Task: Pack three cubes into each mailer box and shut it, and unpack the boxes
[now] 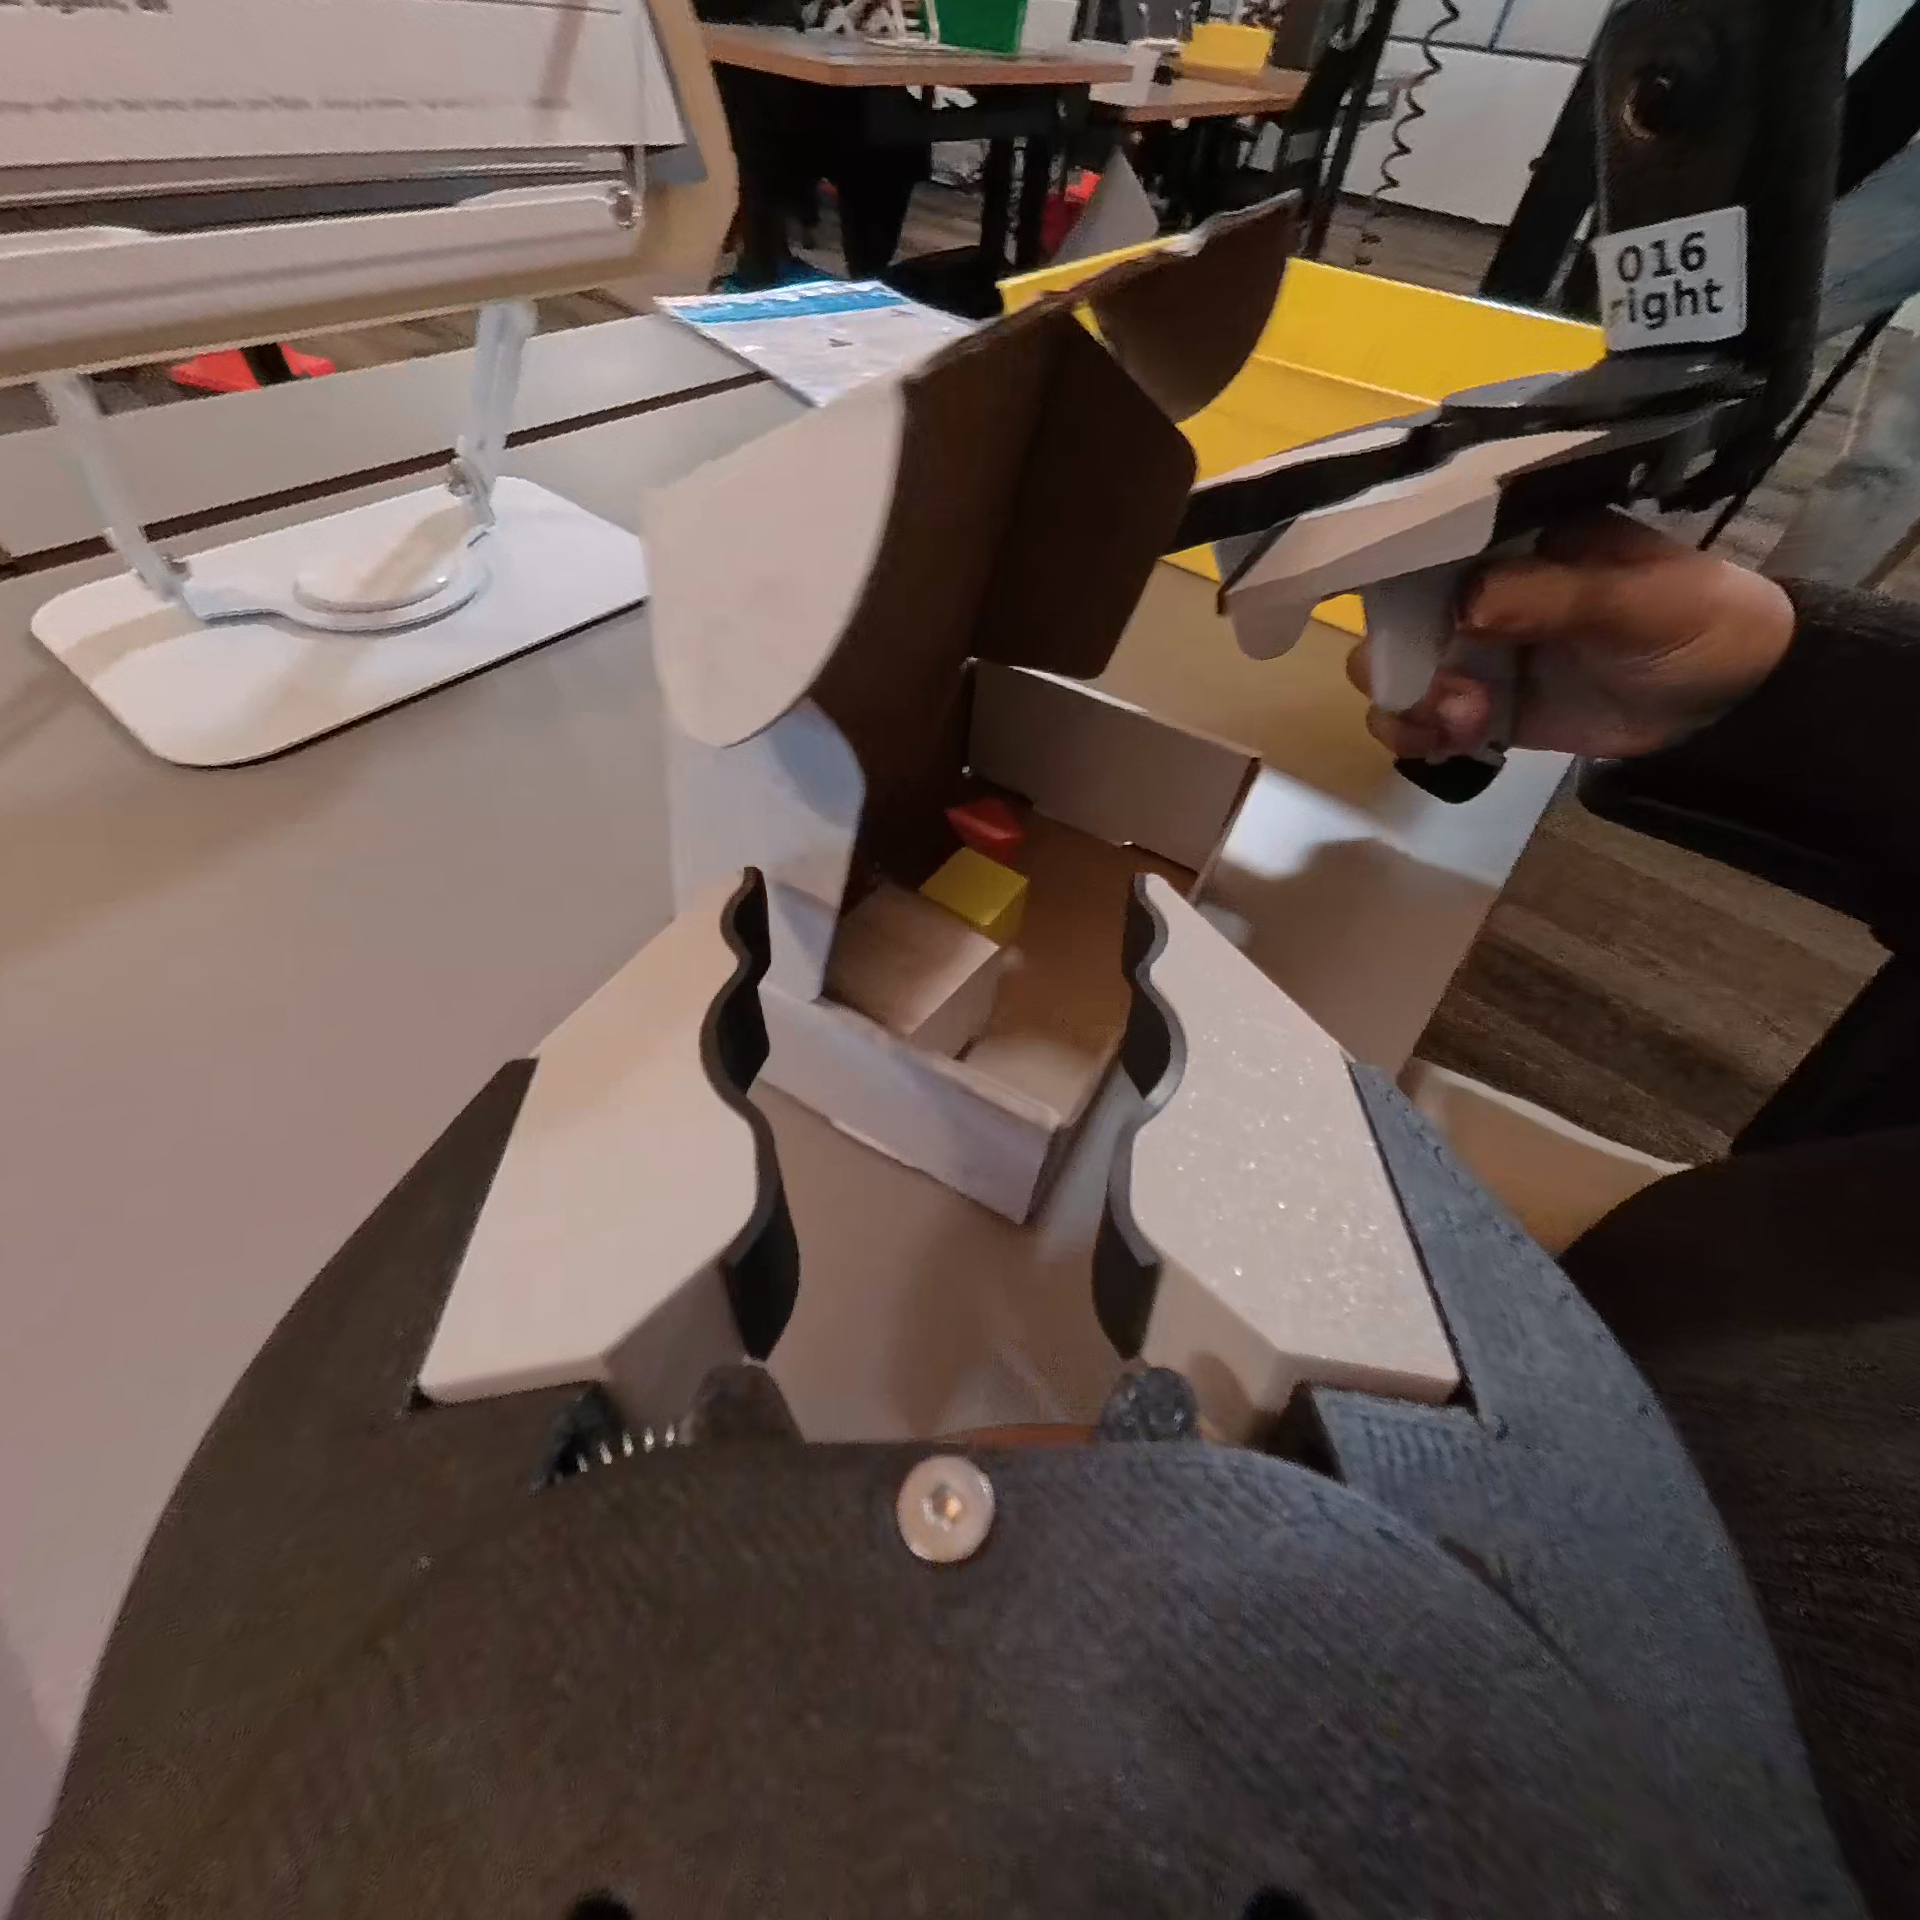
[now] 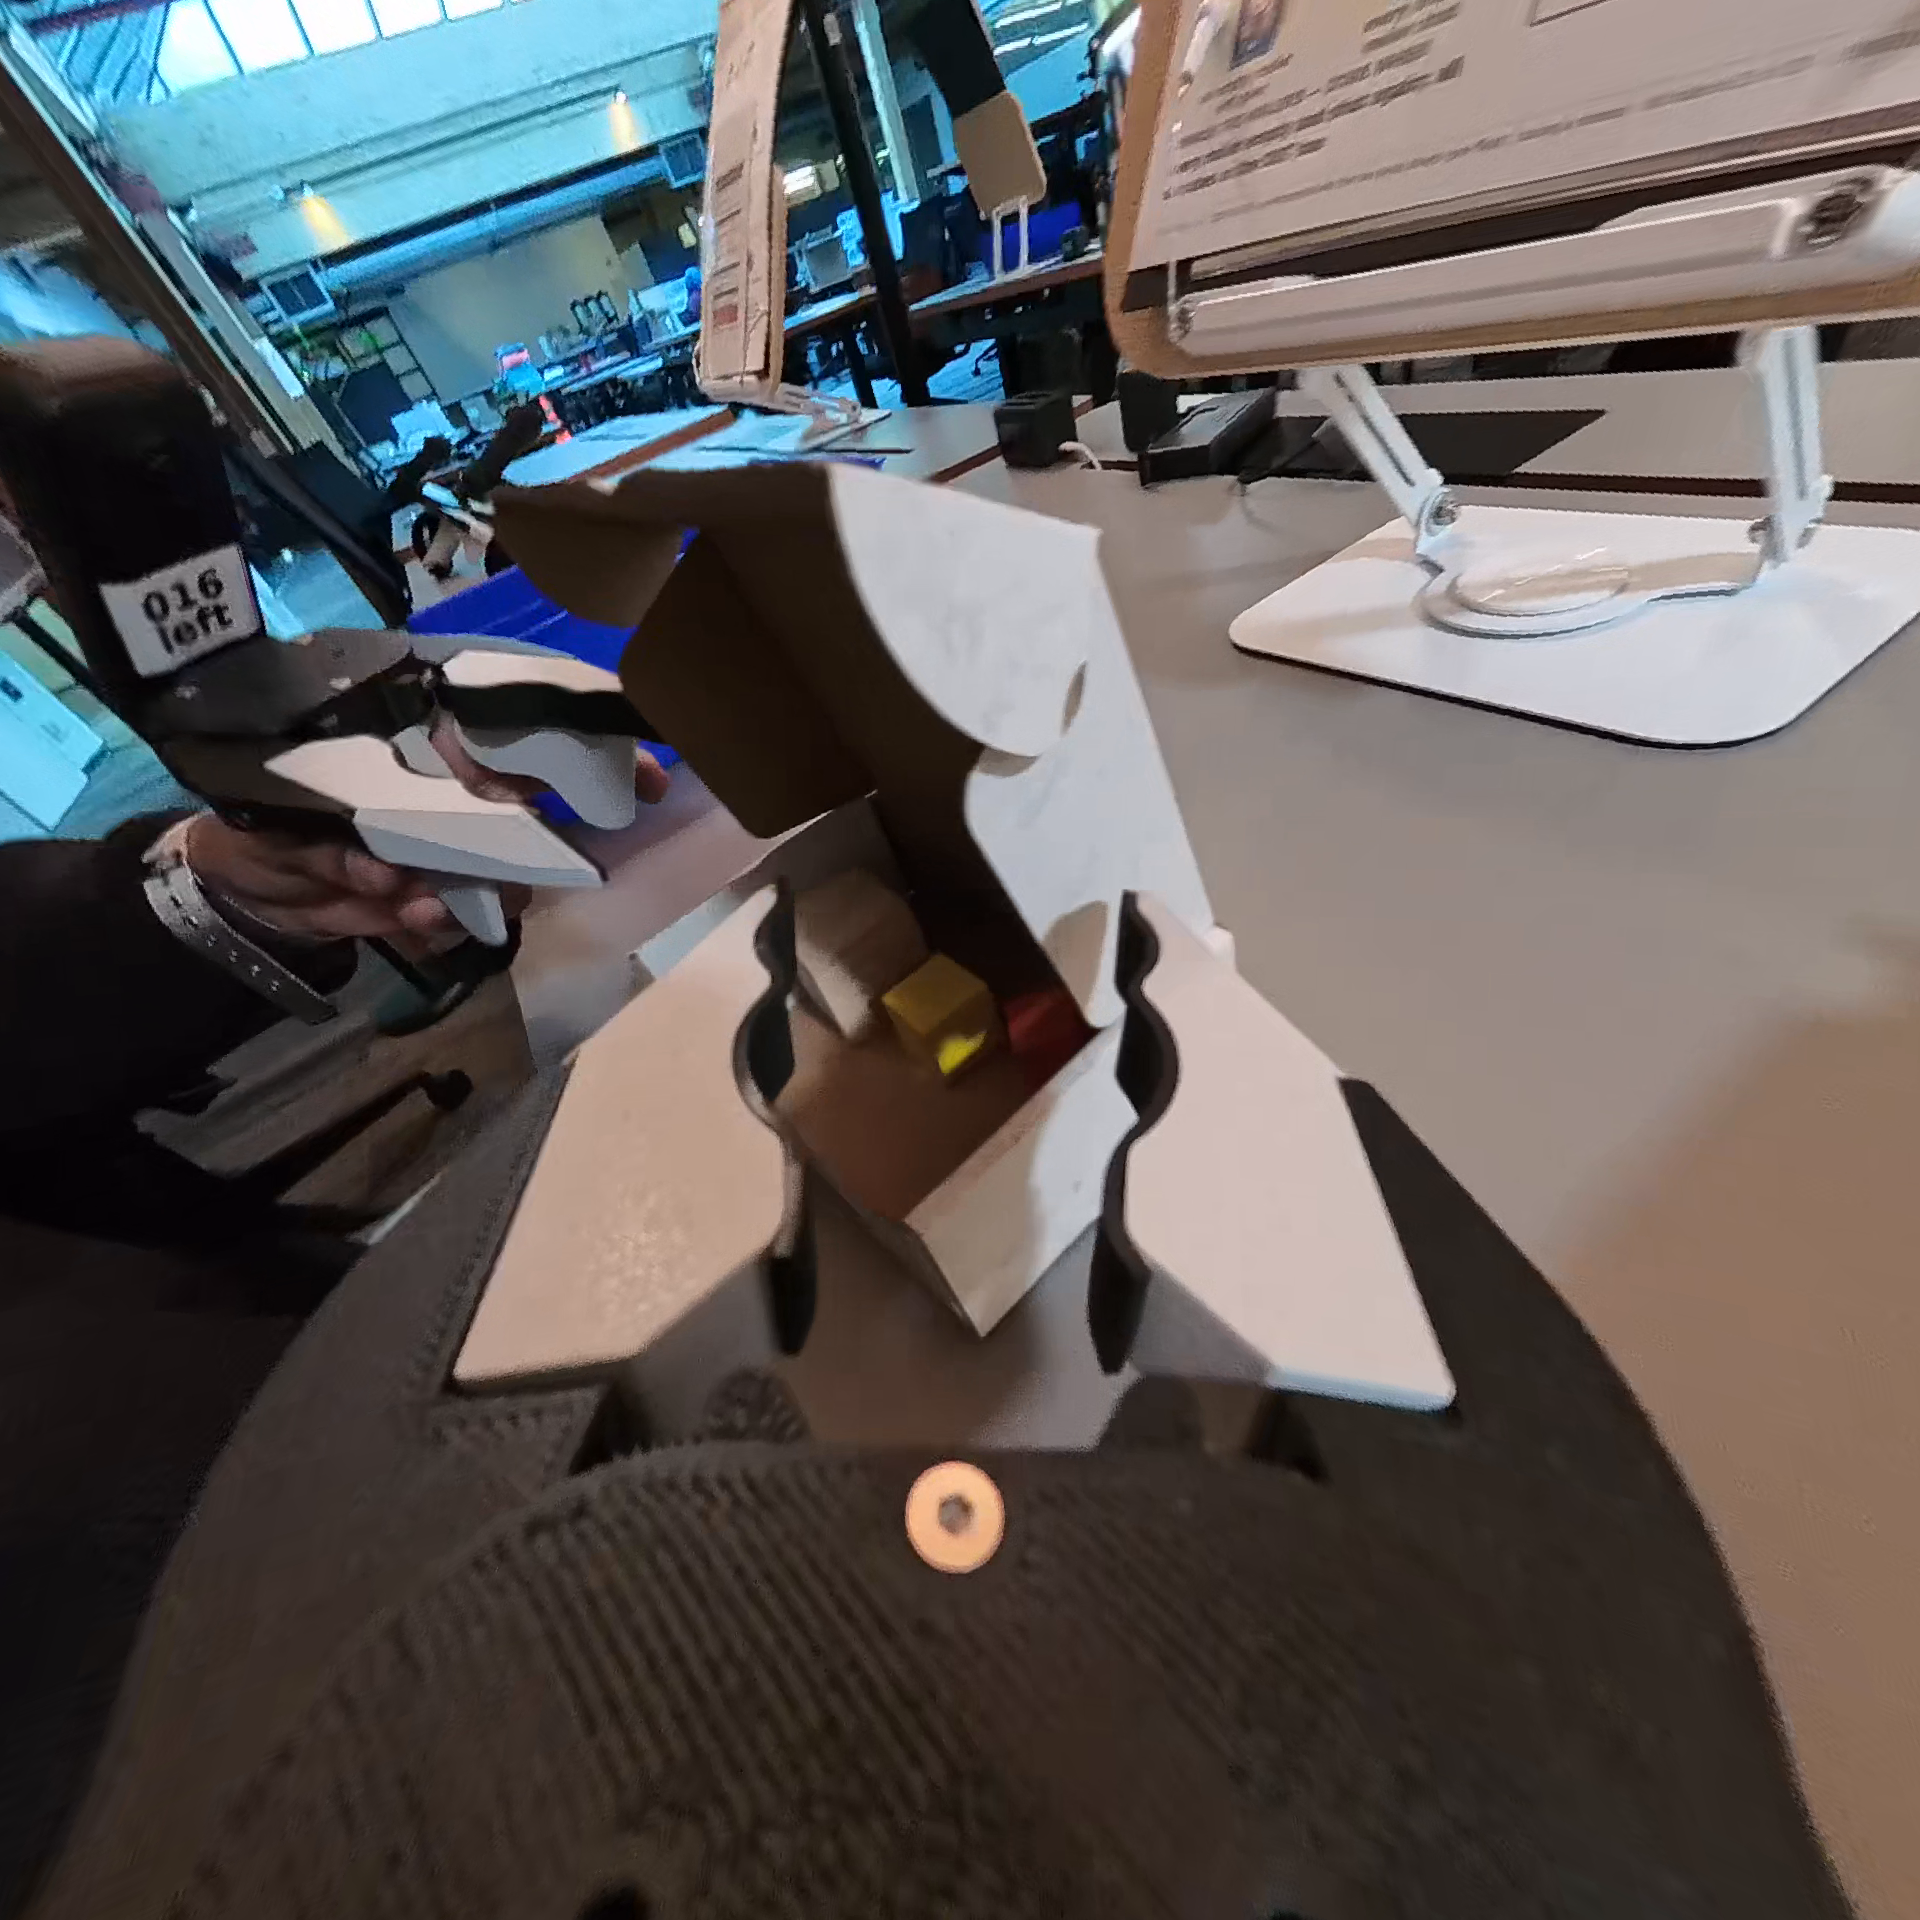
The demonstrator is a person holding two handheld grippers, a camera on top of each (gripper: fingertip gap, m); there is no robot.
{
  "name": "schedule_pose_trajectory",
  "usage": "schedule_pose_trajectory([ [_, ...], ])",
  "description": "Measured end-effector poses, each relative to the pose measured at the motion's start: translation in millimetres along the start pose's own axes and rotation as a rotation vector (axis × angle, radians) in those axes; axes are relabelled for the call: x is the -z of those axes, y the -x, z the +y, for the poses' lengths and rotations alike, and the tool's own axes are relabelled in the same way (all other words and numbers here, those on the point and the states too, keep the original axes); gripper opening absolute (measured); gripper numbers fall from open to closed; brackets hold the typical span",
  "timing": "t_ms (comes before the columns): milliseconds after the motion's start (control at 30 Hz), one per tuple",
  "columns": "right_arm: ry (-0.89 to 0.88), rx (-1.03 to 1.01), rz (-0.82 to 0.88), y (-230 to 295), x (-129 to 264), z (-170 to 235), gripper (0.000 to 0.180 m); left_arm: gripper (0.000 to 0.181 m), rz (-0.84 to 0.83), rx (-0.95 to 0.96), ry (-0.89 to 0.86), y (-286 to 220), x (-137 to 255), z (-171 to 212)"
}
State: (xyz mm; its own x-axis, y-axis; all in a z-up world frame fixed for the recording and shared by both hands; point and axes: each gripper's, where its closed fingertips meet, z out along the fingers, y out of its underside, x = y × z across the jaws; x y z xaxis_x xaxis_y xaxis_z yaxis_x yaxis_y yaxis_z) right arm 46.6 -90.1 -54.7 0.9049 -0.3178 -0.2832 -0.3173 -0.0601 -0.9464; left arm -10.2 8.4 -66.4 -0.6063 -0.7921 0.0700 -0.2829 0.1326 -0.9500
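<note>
So the white mailer box (image 1: 914, 1101) is sitting on the grey surface (image 1: 312, 1039) with its lid (image 1: 935, 582) standing up, brown inside facing the left wrist camera. Inside it I'm seeing three cubes in a row: a plain wooden cube (image 1: 914, 961) nearest the left tool, a yellow cube (image 1: 977, 896) behind it and a red cube (image 1: 987, 823) at the far end, toward 12 o'clock.

Left tool (image 1: 940, 904) is hovering just in front of the box with its jaws spread wide, gripping nothing. Right tool (image 2: 951, 930) is the same deal, jaws apart and empty, looking into the box from the other side; in its view the lid is leaning off toward 11 o'clock.

Also hanging around: a white tablet stand (image 1: 343, 613) at about 10 o'clock in the left view, and a yellow bin (image 1: 1382, 353) behind the box at roughly 1 o'clock.
</note>
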Motion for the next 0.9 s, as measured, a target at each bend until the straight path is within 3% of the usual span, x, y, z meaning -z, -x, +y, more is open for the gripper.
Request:
schedule_pose_trajectory([
  [267, 0.084, 0.119, 0.004, 14, -7, 15, 0.066, 0.072, -0.001, -0.056, 0.03, -15, -8, 9],
  [633, 0.138, 0.065, -0.054, 14, 8, 21, 0.069, 0.081, 0.011, -0.079, 0.135, -15, 4, 34],
  [900, 0.114, 0.303, 0.068, 10, 22, 9, 0.063, 0.066, -0.179, -0.14, -0.093, 0, 30, -7],
])
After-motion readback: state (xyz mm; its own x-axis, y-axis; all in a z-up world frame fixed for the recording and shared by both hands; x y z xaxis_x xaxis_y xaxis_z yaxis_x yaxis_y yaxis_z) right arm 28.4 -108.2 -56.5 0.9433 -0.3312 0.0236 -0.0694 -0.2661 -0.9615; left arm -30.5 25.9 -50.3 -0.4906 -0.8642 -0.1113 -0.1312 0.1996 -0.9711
